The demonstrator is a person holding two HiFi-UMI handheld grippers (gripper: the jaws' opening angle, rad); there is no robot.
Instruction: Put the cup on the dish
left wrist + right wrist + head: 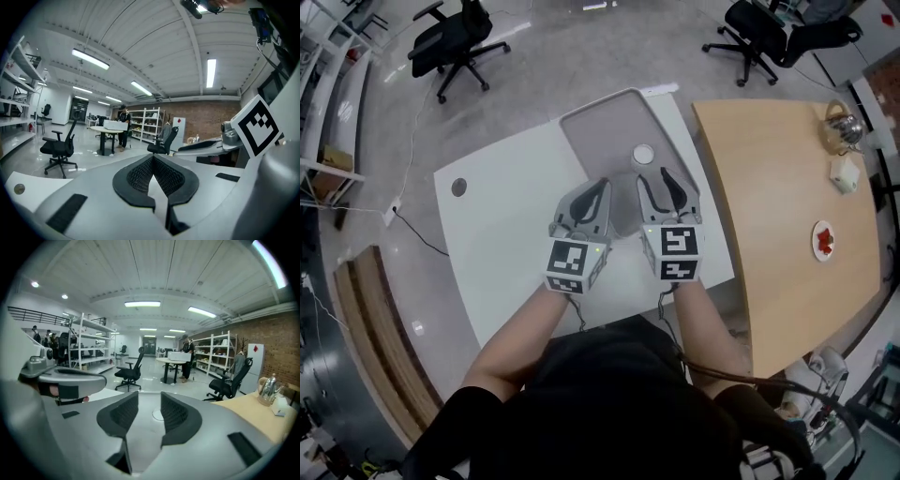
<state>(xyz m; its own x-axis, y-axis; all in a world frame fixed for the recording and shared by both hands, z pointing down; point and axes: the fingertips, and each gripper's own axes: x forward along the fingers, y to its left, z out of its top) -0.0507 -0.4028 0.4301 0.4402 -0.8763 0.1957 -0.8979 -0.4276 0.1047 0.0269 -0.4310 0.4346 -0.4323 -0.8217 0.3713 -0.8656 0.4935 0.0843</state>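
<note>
White cup (643, 155) sits on grey dish (591, 127) on desk (497, 225); I judge placement done. Right gripper (661, 181) jaws spread, empty. Left gripper (598, 187) jaws pressed together. Both clear of cup.

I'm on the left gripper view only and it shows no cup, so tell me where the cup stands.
Observer: The white cup stands on the grey tray, on the white table.
Operator: Now report on the right gripper.
Observer: Its jaws stand apart with nothing between them; the cup shows beyond the gap.
Operator: List what else is around.
Observer: The wooden table at the right holds a white plate with something red, a glass pot and a white box.
</note>
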